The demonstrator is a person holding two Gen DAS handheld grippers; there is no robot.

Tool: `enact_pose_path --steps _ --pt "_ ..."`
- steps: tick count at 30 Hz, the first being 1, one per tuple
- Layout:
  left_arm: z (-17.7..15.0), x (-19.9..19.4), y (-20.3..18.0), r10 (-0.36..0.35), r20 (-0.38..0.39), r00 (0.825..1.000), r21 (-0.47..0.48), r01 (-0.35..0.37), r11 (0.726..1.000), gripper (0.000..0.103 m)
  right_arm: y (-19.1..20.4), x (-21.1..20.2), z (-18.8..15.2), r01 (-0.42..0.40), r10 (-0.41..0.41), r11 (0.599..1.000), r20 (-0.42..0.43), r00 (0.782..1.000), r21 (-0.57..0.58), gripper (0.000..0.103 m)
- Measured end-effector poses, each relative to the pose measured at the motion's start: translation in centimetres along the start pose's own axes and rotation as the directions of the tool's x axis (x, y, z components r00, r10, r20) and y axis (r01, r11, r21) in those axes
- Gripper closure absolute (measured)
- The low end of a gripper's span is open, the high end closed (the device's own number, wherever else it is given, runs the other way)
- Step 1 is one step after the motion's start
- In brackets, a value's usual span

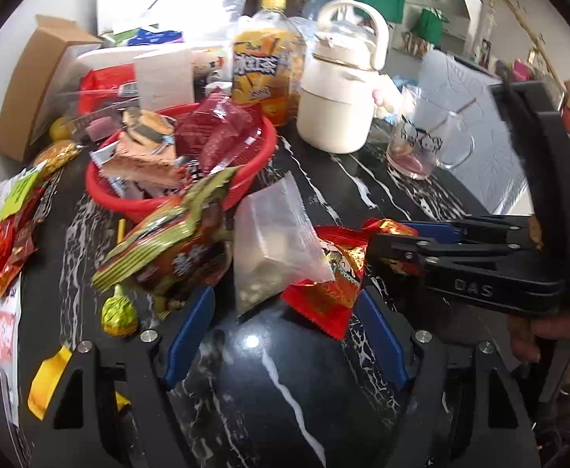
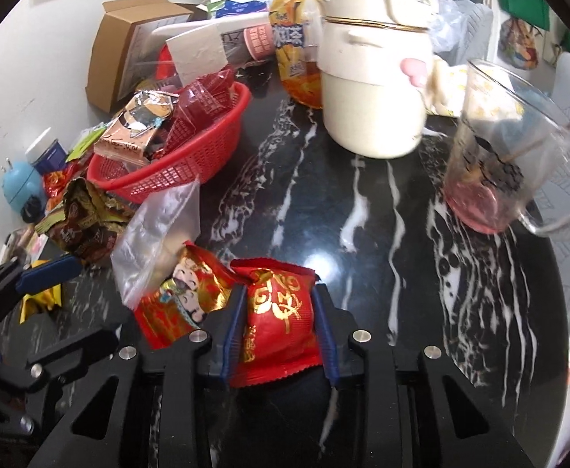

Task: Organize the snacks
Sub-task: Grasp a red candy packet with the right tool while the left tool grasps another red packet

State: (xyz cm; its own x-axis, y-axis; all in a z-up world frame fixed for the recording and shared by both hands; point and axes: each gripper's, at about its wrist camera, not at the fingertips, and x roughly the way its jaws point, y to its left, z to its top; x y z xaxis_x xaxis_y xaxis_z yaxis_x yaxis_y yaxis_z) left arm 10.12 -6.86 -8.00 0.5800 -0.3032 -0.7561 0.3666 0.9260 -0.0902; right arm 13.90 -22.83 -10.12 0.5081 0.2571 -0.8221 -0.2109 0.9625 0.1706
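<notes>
My right claw point(image 2: 278, 323) clamps the red packet point(image 2: 277, 323), red basket point(image 2: 191, 156) up-left toward the bench's far-left corner; left claw point(image 1: 285, 335) gapes empty.

glossy black marble-look tabletop point(image 2: 363, 273) with white veins. shiny red foil snack packet point(image 2: 281, 323) printed in gold. clear thin plastic bag point(image 1: 277, 241). red plastic mesh basket point(image 2: 191, 163). clear glass mug point(image 2: 511, 163). smooth cream plastic kettle point(image 1: 339, 105). matt brown cardboard box point(image 2: 125, 39).
</notes>
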Motion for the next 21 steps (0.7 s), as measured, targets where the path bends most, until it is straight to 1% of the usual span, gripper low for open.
enact_pose_path --steps 7,10,12,15,17,18,19,20,21 --pt "0.8 1.1 -1.6 -0.059 0.003 0.998 0.061 0.059 0.996 0.028 -1.7 -1.7 -1.5 0.032 -0.032 0.999 0.007 0.999 0.038 0.07" --pt "1.1 2.1 -2.5 -0.096 -0.04 0.995 0.102 0.1 0.99 0.028 -2.5 -2.2 -2.0 0.031 -0.032 0.998 0.016 0.999 0.064 0.07" --pt "1.3 3.3 -2.8 -0.081 -0.079 0.994 0.121 0.09 0.989 0.028 -3.0 -2.3 -2.3 0.019 -0.02 0.997 0.019 1.0 0.08 0.069" --pt "1.5 4.5 -2.6 -0.109 -0.122 0.987 0.096 0.121 0.988 0.028 -3.3 -2.5 -2.7 0.014 -0.016 0.995 0.021 1.0 0.1 0.069" --pt "1.5 4.9 -2.7 -0.099 -0.132 0.986 0.092 0.111 0.989 0.029 -3.3 -2.6 -2.8 0.018 -0.02 0.995 0.024 1.0 0.103 0.069" --pt "1.5 5.1 -2.8 -0.092 -0.136 0.986 0.094 0.105 0.99 0.041 -3.3 -2.7 -2.9 0.019 -0.022 0.994 0.025 0.999 0.105 0.068" --pt "1.3 5.4 -2.9 -0.065 -0.139 0.988 0.104 0.08 0.991 0.047 -3.4 -2.7 -3.1 0.019 -0.022 0.994 0.027 0.999 0.108 0.068" --pt "1.3 5.3 -3.2 -0.025 -0.133 0.991 0.132 0.043 0.99 0.058 -3.4 -2.8 -3.1 0.019 -0.022 0.994 0.027 0.999 0.11 0.068" --pt "1.3 5.3 -3.5 -0.02 -0.129 0.991 0.15 0.04 0.988 0.064 -3.3 -2.8 -3.2 0.019 -0.022 0.994 0.028 0.999 0.105 0.068"
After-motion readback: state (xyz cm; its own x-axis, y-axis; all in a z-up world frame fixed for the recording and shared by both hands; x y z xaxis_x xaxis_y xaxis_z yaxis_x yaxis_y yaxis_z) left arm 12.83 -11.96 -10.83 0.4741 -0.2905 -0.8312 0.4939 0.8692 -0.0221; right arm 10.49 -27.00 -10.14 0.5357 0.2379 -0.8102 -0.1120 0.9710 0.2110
